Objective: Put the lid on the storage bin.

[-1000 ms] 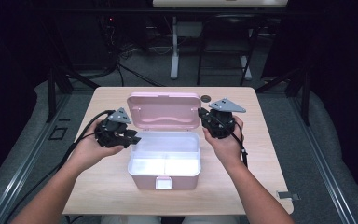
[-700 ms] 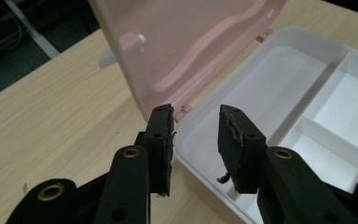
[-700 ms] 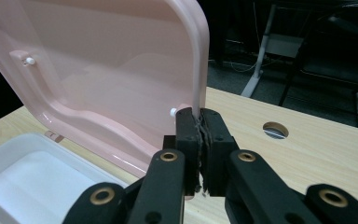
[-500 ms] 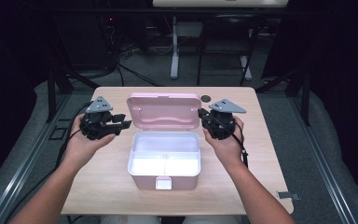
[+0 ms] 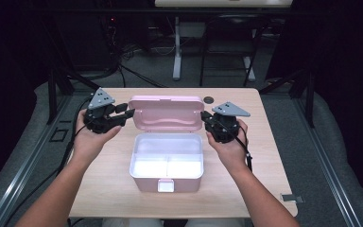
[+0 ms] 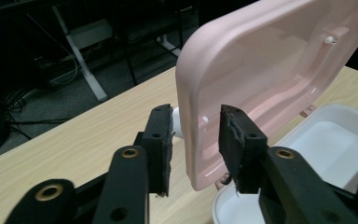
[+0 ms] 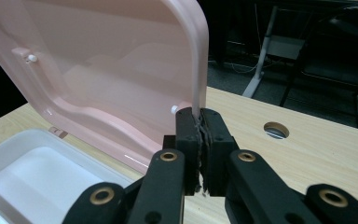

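- The right gripper (image 7: 199, 154) was clamped on the side edge of the pink lid (image 7: 98, 79), jaws pinched tight on the rim, holding it propped up and open.
- The left gripper (image 6: 196, 144) had its jaws apart, straddling the lid's other side edge with a gap on both sides. They'd just been opening and closing a bit, with the rim between them but not squeezed.
- The pink box (image 5: 166, 168) sat in the middle of the table (image 5: 264, 189), lid up at the back, white inside on show.
- What could go wrong, I reckon: only 1 side of the lid was actually gripped, so a twist of that hand could flex it or strain the hinge.
- If the left jaws shut off-centre, they could nudge the rim sideways and drag the whole box across the table, since nothing pinned the base.
- If the right let go early, the lid would probably flop down onto the left jaws.
- Count: 2 grippers, 1 box with 1 lid, 2 compartments inside, both looked empty, 1 front latch (image 5: 166, 185), 1 round hole (image 5: 209, 100) in the tabletop.
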The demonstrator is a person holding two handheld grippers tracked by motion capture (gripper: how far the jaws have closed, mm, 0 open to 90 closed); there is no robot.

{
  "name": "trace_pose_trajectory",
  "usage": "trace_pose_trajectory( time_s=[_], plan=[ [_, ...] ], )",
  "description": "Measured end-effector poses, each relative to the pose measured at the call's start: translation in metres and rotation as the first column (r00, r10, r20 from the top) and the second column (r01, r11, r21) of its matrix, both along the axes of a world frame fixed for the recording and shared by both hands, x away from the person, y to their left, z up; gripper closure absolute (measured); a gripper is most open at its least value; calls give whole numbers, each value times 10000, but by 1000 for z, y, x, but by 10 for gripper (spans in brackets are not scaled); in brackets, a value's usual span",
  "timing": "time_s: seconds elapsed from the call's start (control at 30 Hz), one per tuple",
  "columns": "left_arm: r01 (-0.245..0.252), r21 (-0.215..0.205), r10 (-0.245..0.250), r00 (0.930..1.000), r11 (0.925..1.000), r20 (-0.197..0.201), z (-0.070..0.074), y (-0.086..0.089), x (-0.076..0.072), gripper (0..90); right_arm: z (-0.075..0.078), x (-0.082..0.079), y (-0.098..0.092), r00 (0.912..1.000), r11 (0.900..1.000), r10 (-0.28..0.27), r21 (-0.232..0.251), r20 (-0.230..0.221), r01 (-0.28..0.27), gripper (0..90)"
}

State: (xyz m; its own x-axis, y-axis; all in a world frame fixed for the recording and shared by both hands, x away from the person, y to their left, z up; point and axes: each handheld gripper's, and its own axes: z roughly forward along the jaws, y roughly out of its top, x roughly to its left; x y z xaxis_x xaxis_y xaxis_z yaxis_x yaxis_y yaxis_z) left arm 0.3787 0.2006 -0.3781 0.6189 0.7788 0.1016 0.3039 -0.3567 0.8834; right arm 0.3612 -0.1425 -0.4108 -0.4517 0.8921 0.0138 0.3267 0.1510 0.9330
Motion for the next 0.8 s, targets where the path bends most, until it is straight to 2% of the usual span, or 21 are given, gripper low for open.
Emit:
trace_pose_trajectory(
  time_s=[0.2, 0.33, 0.43, 0.67, 0.8],
  plan=[
    [-33, -166, 38, 9995, 9999, 299, 2, -4, 1, 710, -1, -2, 0, 10000, 10000, 58, -3, 51, -58, 868],
    [-130, -76, 134, 9984, 9999, 541, 5, -6, 0, 751, -1, -3, -1, 10000, 10000, 66, 31, 51, -66, 867],
    [-156, -63, 159, 9984, 9999, 548, 5, -6, 0, 793, -2, -4, -2, 9999, 9999, 114, 36, 41, -114, 866],
    [-155, -16, 156, 9979, 9999, 622, 4, -6, -3, 800, -1, -4, -3, 9997, 9996, 231, 174, -43, -230, 849],
    [-121, 43, 118, 9979, 9999, 636, 5, -6, -5, 799, 7, -6, -5, 9995, 9987, 282, 427, 143, -288, 839]
  ],
)
